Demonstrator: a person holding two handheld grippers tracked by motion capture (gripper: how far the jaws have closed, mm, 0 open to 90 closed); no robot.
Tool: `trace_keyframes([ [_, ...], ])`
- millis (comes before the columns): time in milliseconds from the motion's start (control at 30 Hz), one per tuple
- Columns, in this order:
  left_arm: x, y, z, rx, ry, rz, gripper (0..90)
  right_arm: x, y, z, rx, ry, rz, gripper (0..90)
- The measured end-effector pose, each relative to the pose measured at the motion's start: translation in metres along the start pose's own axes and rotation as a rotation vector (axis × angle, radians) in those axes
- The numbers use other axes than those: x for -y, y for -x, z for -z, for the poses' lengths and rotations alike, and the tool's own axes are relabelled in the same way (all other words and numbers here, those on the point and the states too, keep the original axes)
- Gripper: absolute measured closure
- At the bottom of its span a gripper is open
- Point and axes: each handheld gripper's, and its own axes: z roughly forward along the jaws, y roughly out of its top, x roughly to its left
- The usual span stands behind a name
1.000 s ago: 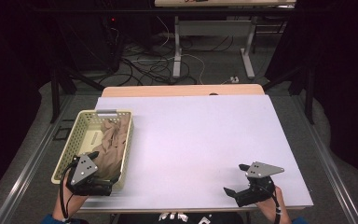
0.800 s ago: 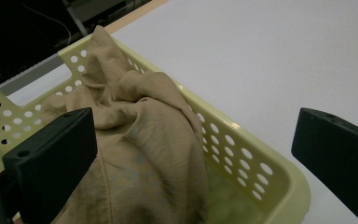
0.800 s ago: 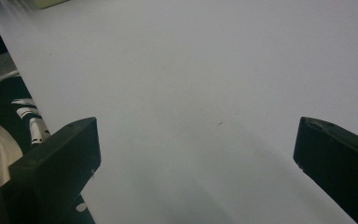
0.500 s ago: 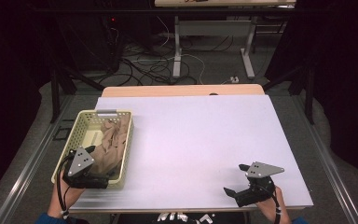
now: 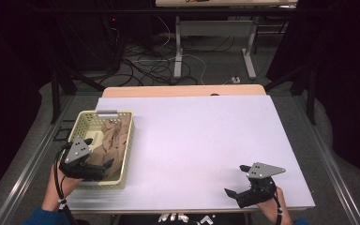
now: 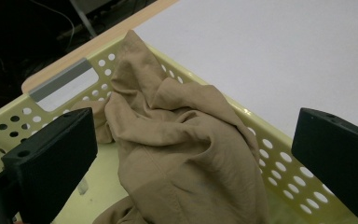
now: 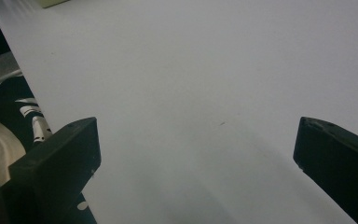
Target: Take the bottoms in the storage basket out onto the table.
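High view shows the bench (image 5: pixel 201 140) with a yellow basket (image 5: pixel 85 123) at its left edge holding a crumpled tan cloth (image 6: pixel 182 149). Best to lower the left hand-held gripper (image 5: pixel 95 169), jaws wide apart and empty, onto a raised fold before closing. The right hand-held gripper (image 5: pixel 236 193) hangs open over the near right corner, touching nothing.

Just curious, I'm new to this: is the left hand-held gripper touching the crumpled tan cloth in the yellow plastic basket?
Apart. The left gripper view shows its open jaws either side of the tan cloth, with gaps.
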Motion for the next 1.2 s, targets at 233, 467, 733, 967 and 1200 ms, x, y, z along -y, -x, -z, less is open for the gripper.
trace_keyframes([
  [233,-0.002,-0.009,-0.004,0.015,-0.053,-0.025,0.2,0.000,0.000,0.000,-0.003,0.007,0.004,0.2],
  [467,-0.003,-0.016,-0.007,0.045,-0.104,-0.035,0.2,0.001,0.000,-0.001,-0.002,0.006,0.014,0.2],
  [733,-0.005,-0.018,-0.015,0.087,-0.178,0.001,0.2,0.000,0.000,-0.001,-0.001,0.003,0.012,0.2],
  [967,-0.005,-0.020,-0.025,0.088,-0.265,0.017,0.2,0.000,0.000,-0.001,-0.002,0.003,0.013,0.2],
  [1200,-0.004,-0.019,-0.037,0.102,-0.331,0.031,0.2,0.001,0.000,-0.001,-0.002,0.002,0.013,0.2],
])
